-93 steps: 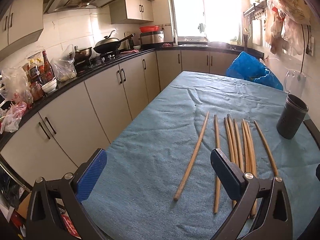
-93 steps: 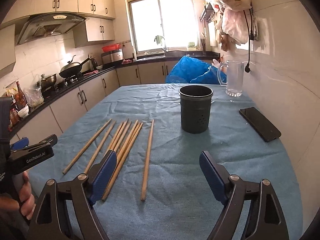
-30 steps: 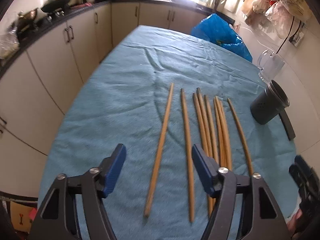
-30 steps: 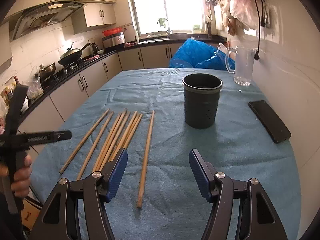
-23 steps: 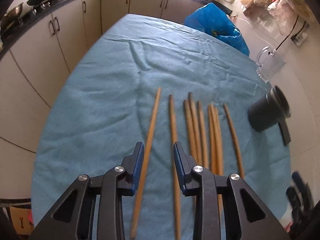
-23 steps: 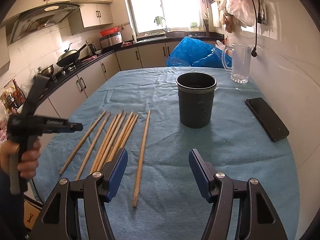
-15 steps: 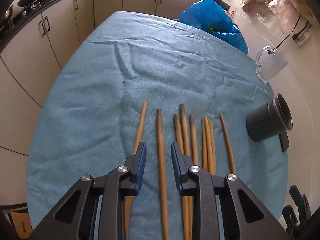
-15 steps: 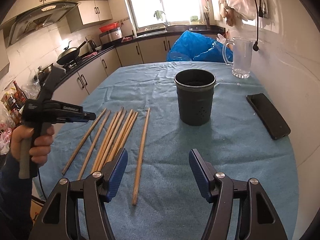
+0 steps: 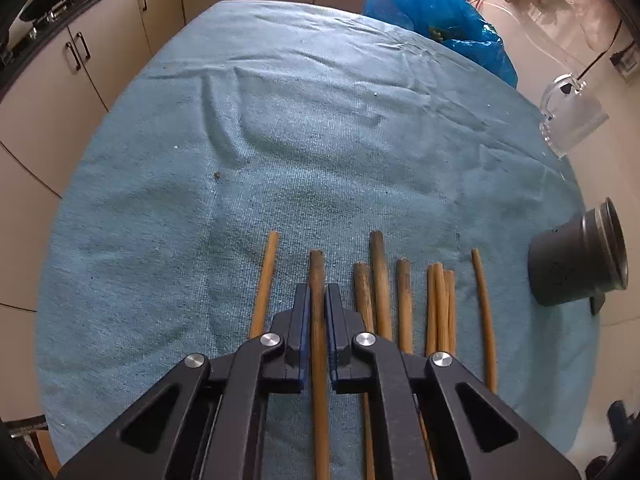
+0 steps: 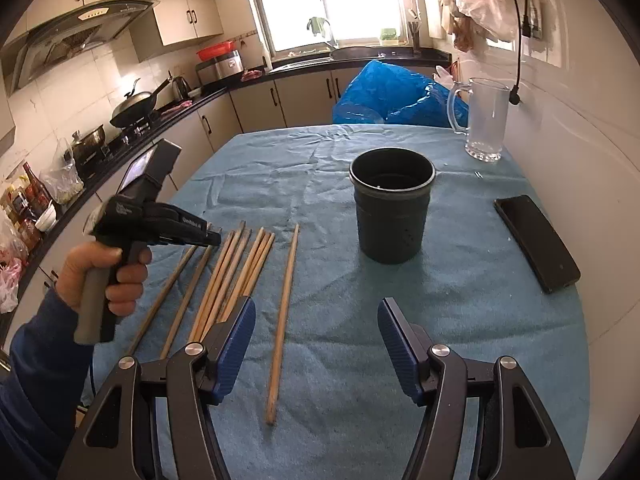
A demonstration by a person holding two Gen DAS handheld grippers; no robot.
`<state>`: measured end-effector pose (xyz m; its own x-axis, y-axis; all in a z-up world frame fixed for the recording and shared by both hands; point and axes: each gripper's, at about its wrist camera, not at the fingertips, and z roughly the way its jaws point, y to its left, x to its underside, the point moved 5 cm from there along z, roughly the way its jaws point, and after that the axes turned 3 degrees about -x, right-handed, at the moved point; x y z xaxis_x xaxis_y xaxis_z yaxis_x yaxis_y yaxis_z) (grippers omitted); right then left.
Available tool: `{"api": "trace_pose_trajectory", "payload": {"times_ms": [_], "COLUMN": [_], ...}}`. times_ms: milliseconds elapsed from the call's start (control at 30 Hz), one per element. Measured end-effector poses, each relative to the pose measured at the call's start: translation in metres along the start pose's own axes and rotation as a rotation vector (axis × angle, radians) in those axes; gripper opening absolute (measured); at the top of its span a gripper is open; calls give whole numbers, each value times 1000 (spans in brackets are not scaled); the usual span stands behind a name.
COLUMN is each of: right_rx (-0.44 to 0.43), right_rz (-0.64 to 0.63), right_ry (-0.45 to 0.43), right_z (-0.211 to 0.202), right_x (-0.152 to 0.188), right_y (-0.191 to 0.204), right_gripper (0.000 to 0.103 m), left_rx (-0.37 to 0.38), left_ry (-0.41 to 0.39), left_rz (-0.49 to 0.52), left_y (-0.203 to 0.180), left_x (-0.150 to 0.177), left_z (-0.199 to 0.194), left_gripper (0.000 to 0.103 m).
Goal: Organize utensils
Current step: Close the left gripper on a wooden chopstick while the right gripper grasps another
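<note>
Chopstick (image 9: 318, 320): runs near to far on the table (image 9: 320, 152), second from left in its row.
Left gripper (image 9: 317, 300): your jaws are closed on that chopstick, pointing along it.
Right gripper (image 10: 316, 320): jaws wide apart, holding nothing, above the near table.
Holder (image 10: 392, 206): upright, right of the row; contents cannot be told.

Bright daylight from blown-out window (image 10: 335, 0) — sharp, fisheye-bent edges
</note>
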<state>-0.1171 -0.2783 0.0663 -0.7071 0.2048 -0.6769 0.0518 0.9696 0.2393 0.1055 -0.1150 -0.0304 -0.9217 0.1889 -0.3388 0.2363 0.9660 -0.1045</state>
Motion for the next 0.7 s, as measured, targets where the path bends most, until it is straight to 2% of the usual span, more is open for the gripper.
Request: {"api": "trace_pose_trajectory", "payload": {"times_ms": [100, 267, 367, 467, 500, 700], "right_rx": [-37, -135, -154, -148, -141, -89], "right_rz": [-9, 6, 31, 37, 40, 72], "right_ry": [41, 175, 259, 337, 354, 434], "right_z": [8, 44, 77, 115, 127, 179], "right_x": [-9, -27, -38, -47, -49, -57], "right_y": [9, 30, 40, 51, 53, 52], "right_gripper": [68, 49, 46, 38, 29, 16], "left_rx": [-6, 12, 33, 51, 60, 93], "left_ry": [-12, -29, -53, -75, -82, -108], "left_rz": [-4, -26, -43, -54, -59, -77], "left_y": [4, 18, 29, 32, 35, 45], "left_x": [9, 24, 30, 32, 32, 34], "left_z": [-4, -15, -26, -37, -40, -54], "left_gripper": [7, 7, 7, 7, 7, 7]}}
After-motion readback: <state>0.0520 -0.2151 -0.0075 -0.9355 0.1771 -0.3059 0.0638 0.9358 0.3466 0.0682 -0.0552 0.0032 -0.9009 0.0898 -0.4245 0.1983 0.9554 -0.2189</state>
